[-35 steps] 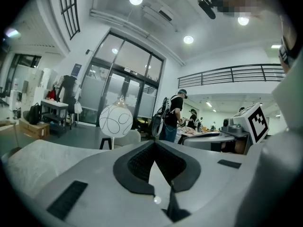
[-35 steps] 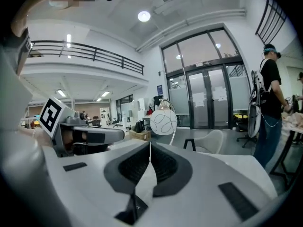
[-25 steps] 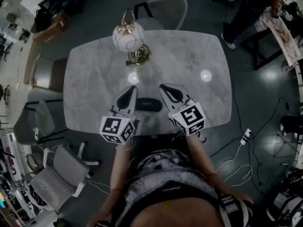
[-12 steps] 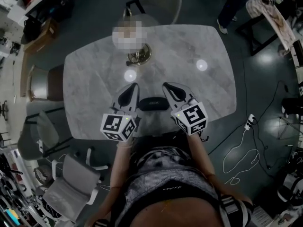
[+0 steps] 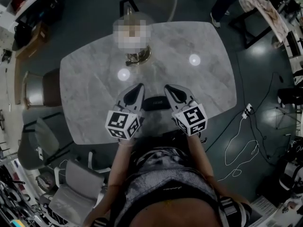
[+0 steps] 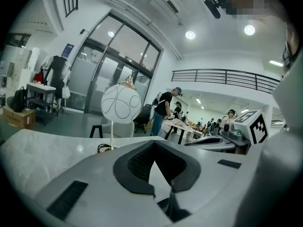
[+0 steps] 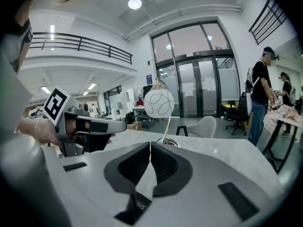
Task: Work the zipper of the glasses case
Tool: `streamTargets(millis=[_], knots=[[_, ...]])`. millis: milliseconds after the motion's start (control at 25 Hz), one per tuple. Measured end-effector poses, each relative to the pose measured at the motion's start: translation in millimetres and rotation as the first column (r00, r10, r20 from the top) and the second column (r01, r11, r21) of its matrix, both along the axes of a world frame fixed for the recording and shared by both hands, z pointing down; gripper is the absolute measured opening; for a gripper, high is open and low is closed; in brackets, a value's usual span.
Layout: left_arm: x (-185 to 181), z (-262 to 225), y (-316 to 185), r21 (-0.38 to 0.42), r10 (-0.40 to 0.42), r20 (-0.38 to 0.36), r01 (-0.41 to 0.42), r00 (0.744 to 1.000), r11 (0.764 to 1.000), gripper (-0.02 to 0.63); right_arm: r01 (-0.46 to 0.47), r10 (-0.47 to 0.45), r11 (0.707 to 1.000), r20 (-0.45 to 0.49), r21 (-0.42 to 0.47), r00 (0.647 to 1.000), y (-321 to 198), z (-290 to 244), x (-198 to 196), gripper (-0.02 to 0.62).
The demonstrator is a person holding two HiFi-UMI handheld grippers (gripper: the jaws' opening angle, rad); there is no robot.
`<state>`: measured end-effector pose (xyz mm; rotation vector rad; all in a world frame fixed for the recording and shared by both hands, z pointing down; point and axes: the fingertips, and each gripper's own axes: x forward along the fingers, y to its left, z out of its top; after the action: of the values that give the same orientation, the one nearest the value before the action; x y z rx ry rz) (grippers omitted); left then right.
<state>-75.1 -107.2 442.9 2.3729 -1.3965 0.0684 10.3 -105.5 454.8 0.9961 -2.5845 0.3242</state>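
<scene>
Person is standing at the near edge of the table (image 5: 94, 79), holding one gripper in each hand, two in all. Left gripper (image 5: 138, 87) and right gripper (image 5: 169, 88) are both showing jaws pressed together with nothing between the pads, as their own views confirm. Both are flanking the glasses case (image 5: 157, 103), the only one present. It is lying flat on the marble between the two tips, near the front edge, and is peeking up dark under each pair of jaws (image 7: 135, 207). Judging it small and light with a semi-stiff shell, so it is likely sliding on the polished top if tugged. One gripper should be pinning the body while the other is pinching the zipper pull. The pull is too small to make out here, so its end is unknown. Farther back, one globe lamp (image 5: 138, 56) is standing mid-table with two bright light spots beside it. One chair (image 5: 156, 4) is sitting at the far end.
</scene>
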Motion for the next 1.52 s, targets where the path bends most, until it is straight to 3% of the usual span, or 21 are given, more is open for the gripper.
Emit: streamTargets(millis=[520,1120,1360,1520], knots=[[-4.1,60.1,13.1,-0.137,-0.008,0.002,0.008,1.000,0.991,0.000,0.032,-0.040,0.996,-0.099,-0.081,0.994,7.1,48.3,-0.5,0.061],[-5.8,134.6,36.2,-0.308,0.014,0.011,-0.010,1.000,0.951,0.000,0.086,-0.135,0.973,-0.224,-0.214,0.965,25.9,117.6,-3.0,0.061],[-1.7,159.2,46.4,-0.379,0.075,-0.028,-0.080,0.997,0.922,0.000,0.109,-0.189,0.953,-0.272,-0.282,0.944,38.7,145.4,-4.5,0.061],[2.7,169.6,51.7,-0.421,0.149,-0.111,-0.183,0.983,0.889,0.003,0.132,-0.231,0.935,-0.285,-0.328,0.930,45.7,160.3,-7.3,0.061]])
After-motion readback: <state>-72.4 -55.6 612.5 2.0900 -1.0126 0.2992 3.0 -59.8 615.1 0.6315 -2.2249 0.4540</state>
